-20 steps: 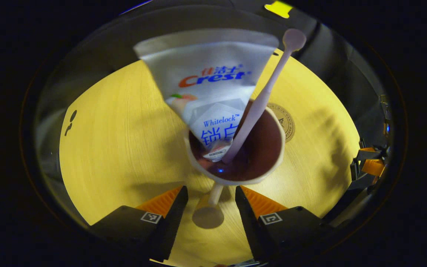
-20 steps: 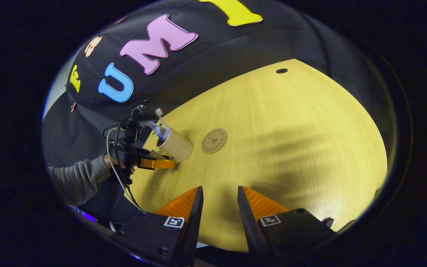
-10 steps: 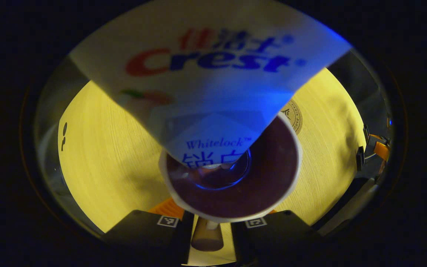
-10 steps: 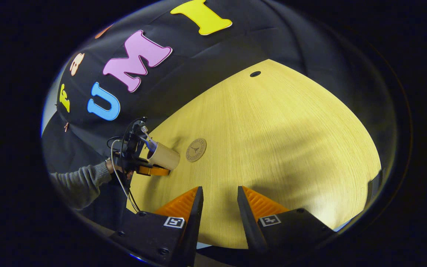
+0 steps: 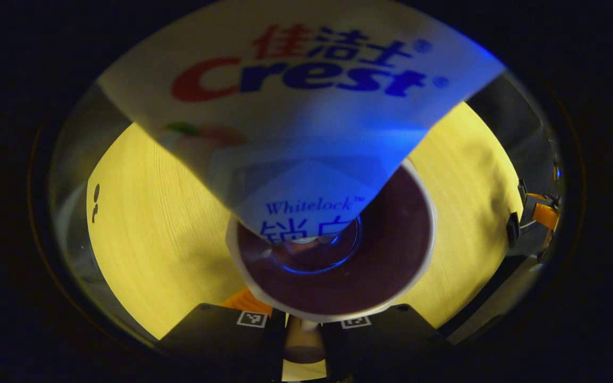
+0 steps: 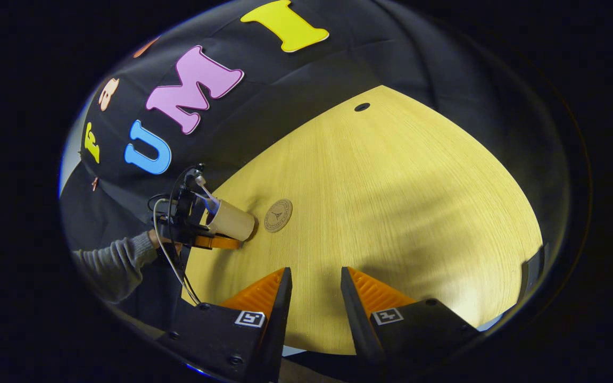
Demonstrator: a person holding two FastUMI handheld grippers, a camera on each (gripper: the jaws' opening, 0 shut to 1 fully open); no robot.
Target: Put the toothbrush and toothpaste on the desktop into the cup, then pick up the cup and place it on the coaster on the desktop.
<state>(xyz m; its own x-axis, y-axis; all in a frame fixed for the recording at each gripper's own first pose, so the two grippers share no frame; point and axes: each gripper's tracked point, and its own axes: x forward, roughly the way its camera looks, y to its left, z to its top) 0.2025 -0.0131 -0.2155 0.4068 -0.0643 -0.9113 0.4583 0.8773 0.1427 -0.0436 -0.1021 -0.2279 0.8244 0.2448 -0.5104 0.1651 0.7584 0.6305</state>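
Observation:
In the left gripper view I look down into the cream cup, with its dark inside. The white toothpaste tube stands in it and looms close to the lens, hiding the toothbrush. My left gripper is shut on the cup's handle. The right gripper view shows the cup at the table's left edge, the toothbrush tip poking out of it, and the left gripper with a sleeved hand behind. The round coaster lies just right of the cup. My right gripper hovers open and holds nothing.
The yellow wooden table spreads wide to the right of the coaster, with a small dark hole near its far edge. The right gripper shows at the far right of the left gripper view.
My left gripper closed in on the cup and its fingers shut on the handle. The toothpaste tube now hides the toothbrush and coaster in the left gripper view. The right gripper backed off slightly.

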